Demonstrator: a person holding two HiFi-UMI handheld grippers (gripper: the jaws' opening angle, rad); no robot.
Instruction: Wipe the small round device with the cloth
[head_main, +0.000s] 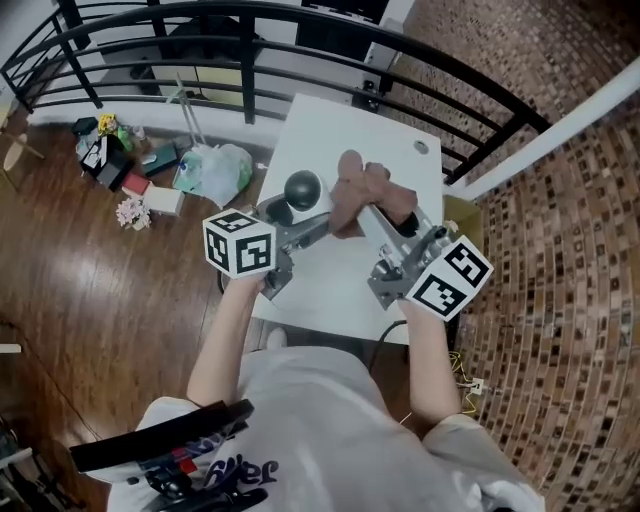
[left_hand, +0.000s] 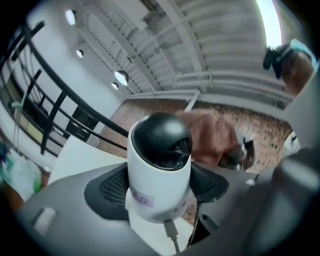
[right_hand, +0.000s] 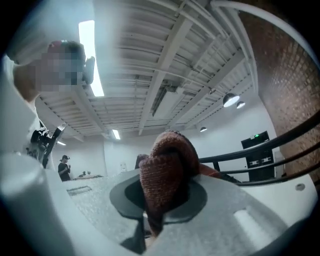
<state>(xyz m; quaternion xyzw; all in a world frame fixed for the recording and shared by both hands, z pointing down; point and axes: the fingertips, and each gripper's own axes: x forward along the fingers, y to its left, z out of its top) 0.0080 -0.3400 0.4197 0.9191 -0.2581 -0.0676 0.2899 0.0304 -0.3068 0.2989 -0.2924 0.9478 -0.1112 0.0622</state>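
White table (head_main: 340, 130); left gripper (head_main: 295, 213) clamps round device (left_hand: 160, 150), cable (left_hand: 172, 234) cut off; right gripper (head_main: 362, 215) pinches cloth (right_hand: 165, 175).

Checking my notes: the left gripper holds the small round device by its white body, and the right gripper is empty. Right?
Not quite. The right gripper is not empty: the right gripper view shows its jaws clamped on a brown cloth. The left gripper does hold the small round device by its white body.
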